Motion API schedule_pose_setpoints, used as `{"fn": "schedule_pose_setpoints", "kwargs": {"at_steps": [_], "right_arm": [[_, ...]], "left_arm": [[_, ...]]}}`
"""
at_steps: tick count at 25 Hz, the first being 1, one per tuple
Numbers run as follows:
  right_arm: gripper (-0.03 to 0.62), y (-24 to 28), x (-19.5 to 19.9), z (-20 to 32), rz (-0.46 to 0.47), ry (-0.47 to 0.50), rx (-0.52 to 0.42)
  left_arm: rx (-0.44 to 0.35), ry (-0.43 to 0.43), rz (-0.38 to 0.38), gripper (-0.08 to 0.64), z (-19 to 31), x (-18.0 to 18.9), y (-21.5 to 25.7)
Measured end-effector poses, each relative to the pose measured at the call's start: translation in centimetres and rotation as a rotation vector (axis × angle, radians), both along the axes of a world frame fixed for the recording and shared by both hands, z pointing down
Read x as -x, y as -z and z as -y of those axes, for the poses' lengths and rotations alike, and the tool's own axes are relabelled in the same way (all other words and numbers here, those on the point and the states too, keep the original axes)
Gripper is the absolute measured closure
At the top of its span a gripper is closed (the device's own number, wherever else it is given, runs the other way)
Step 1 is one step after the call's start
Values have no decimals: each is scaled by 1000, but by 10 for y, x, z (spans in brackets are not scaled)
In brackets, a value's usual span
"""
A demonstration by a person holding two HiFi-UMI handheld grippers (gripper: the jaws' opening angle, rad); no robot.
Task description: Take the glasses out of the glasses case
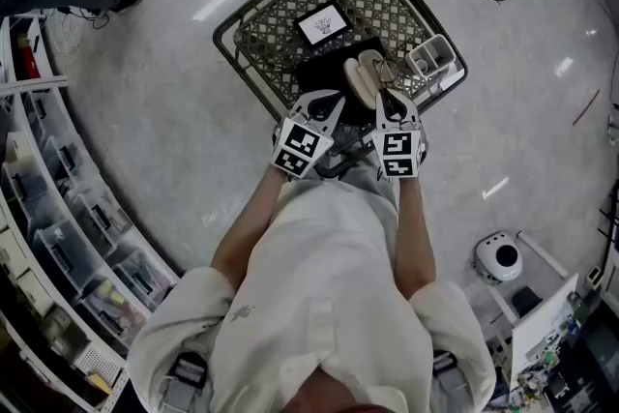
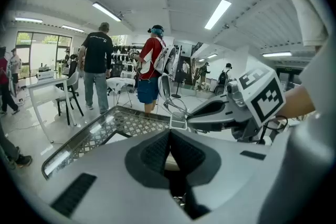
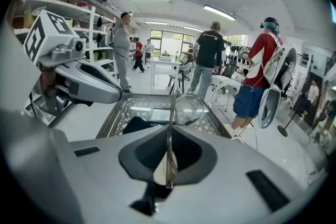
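Observation:
An open beige glasses case (image 1: 363, 74) lies on a black cloth (image 1: 319, 73) on the lattice glass table (image 1: 227, 39). My right gripper (image 1: 387, 100) (image 3: 169, 160) is shut on the thin metal temple of the glasses; a lens (image 3: 191, 108) stands up beyond the jaws, above the table. In the left gripper view the lifted glasses (image 2: 177, 106) show beside the right gripper. My left gripper (image 1: 327, 103) (image 2: 169, 147) is at the case's left end, jaws together, with a cream strip of the case pinched between them.
A white tray (image 1: 432, 58) and a white card (image 1: 322, 24) sit on the table. Storage shelves (image 1: 58, 208) line the left, and a white device (image 1: 498, 256) stands on the floor at right. Several people (image 3: 210, 55) stand beyond the table.

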State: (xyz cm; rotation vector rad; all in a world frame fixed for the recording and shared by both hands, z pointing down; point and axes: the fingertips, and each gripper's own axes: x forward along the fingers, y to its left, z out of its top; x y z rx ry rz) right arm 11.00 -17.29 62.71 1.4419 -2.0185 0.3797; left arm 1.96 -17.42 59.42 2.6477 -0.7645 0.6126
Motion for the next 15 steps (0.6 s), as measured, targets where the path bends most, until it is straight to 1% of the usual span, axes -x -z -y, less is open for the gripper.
{"fn": "schedule_pose_setpoints", "kwargs": {"at_steps": [4,10,15], "right_arm": [[566,24,0,-4,7,-21,-56],[566,61,2,-16,21,-58,-133],[566,90,4,-26,24,-81,-196]], "left_arm": [[-31,-18,-24,546,-2,-1,16],[-70,-24,-68,546,-7,6,45],[-112,-35,-85,546,-7,14,64]]}}
